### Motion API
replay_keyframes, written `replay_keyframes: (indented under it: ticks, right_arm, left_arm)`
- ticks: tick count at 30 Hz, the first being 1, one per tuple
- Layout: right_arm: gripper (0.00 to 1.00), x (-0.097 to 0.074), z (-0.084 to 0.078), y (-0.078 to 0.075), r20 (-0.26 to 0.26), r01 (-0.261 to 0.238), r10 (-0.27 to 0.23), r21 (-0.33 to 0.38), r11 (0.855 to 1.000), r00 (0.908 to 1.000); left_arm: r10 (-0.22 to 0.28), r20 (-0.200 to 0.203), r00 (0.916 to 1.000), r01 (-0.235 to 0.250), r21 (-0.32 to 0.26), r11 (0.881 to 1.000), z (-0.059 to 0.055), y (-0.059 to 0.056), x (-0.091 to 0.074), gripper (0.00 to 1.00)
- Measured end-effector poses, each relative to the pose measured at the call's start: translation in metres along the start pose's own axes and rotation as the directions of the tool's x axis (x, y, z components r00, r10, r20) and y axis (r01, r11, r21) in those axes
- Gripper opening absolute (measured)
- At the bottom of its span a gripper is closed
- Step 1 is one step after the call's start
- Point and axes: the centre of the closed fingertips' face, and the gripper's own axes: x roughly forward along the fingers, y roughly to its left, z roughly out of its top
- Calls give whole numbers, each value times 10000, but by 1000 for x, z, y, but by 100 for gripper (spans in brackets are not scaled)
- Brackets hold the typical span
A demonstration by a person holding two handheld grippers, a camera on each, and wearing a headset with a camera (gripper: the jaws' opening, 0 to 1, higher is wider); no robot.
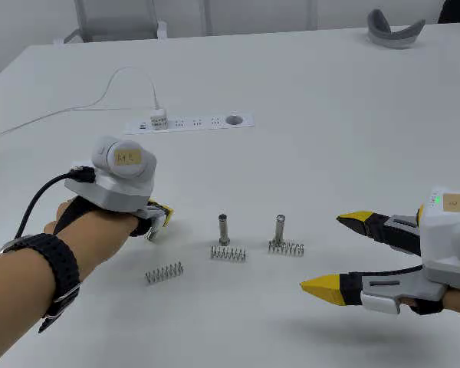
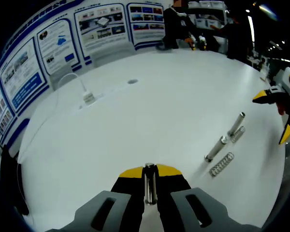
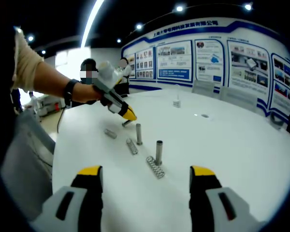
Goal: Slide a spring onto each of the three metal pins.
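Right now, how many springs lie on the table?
3, all loose on the table. The left spring lies alone; the middle spring lies at the foot of the left standing pin; the right spring lies at the foot of the right standing pin.

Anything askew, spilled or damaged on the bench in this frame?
Nothing stands out. The left upright pin and right upright pin stand straight, three springs lie flat nearby, and the left hand-held gripper is shut on the third pin.
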Motion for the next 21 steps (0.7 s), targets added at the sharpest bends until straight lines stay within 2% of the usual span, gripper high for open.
replay_keyframes:
  ticks: [7,21]
  right_arm:
    - [74,1,1,2,-25,-60,60,-36,10000,10000]
    - [74,3,5,6,-37,-129,128,-151,9998,9999]
  left_arm:
    - [-138,310,9994,142,-144,9998,2,-6,-13,7]
    - [-199,478,9987,230,-643,9977,-10,-5,-29,7]
